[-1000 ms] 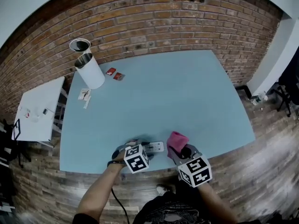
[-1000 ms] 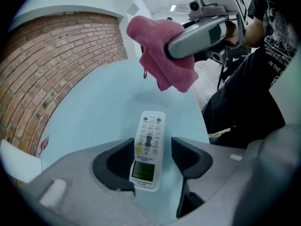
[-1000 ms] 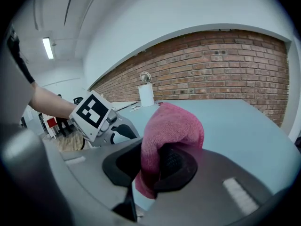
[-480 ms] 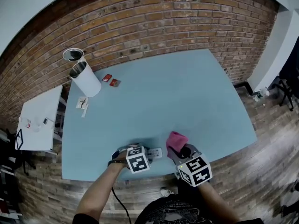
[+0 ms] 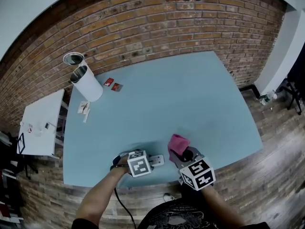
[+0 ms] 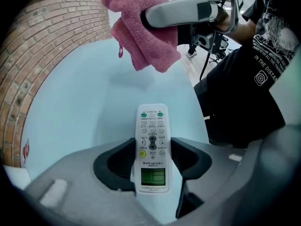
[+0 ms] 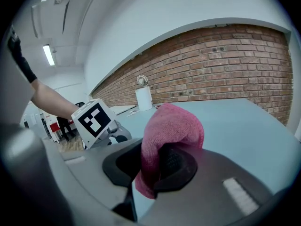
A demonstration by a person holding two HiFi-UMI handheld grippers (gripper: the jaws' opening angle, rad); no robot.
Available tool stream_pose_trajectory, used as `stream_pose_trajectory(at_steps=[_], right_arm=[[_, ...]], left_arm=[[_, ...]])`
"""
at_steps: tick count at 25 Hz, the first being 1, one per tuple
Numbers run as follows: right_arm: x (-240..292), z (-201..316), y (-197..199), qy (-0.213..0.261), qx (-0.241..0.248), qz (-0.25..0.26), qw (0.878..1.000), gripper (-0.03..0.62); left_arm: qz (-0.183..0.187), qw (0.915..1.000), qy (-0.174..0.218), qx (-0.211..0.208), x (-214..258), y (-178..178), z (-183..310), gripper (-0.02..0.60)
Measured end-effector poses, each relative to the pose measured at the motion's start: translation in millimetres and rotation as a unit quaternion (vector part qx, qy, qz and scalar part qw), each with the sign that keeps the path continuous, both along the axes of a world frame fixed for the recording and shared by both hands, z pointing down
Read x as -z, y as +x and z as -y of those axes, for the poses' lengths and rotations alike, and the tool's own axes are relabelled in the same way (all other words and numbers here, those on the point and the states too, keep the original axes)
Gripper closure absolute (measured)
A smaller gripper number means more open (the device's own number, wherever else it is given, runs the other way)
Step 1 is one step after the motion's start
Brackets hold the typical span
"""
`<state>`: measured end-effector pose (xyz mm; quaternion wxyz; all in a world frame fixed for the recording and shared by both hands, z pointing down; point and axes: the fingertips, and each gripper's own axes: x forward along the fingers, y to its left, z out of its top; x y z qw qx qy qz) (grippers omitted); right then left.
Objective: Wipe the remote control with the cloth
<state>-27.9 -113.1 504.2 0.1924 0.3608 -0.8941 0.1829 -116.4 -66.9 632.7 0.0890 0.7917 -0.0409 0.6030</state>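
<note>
The person's bare left arm (image 5: 97, 199) comes in from the near side and holds the left claw (image 6: 151, 155). This claw points steeply down at the near edge of the big light blue table (image 5: 190, 94). A flat white plastic remote control (image 6: 151, 121) lies there, face up. Its near end, the one with the little green screen, sits between the jaws. The jaws are closing, and the black pads (image 6: 117, 161) touch both long sides of the remote, so the claw is grasping it. The end with the small buttons sticks out past the jaws.

Just to the right is the right claw (image 7: 153, 163). It is clenched on a soft pink cloth (image 7: 171, 126). The cloth is bunched up and bulges over the jaws. It is up in the air, near the remote but not touching it.

At the far left corner of the table stands a tall white round tube (image 5: 89, 82). Two small red packets (image 5: 113, 84) lie just to its right. A low white side table (image 5: 40, 120) stands left of the blue one. Behind it all is a red brick wall (image 5: 157, 18).
</note>
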Motion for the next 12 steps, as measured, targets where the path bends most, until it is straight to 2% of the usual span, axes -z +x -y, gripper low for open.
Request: stream_pose_trajectory(at_steps=[2, 4, 7, 9, 10, 12], right_arm=[[4.0, 3.4, 3.2, 0.003, 0.0, 0.003, 1.0, 0.531], [9.1, 6.8, 7.0, 0.009, 0.0, 0.006, 1.0, 0.531], [20.6, 13.4, 14.3, 0.023, 0.0, 0.012, 1.0, 0.531], [32.3, 19.4, 17.3, 0.04, 0.003, 0.018, 0.999, 0.531], [39.2, 22.5, 17.9, 0.05, 0.006, 0.02, 0.999, 0.531], [54.6, 28.4, 17.5, 0.073, 0.014, 0.026, 0.997, 0.531]], left_arm=[[-0.03, 0.9991, -0.005, 0.031, 4.8, 3.7, 2.6, 0.342], [-0.077, 0.994, -0.017, 0.076, 17.4, 12.0, 6.5, 0.342], [-0.161, 0.9772, -0.039, 0.133, 41.5, 28.8, 13.5, 0.341], [-0.225, 0.9587, -0.056, 0.165, 60.2, 40.1, 19.9, 0.341], [-0.259, 0.9466, -0.067, 0.18, 70.4, 45.2, 23.2, 0.341], [-0.329, 0.9165, -0.093, 0.208, 91.9, 54.1, 29.3, 0.341]])
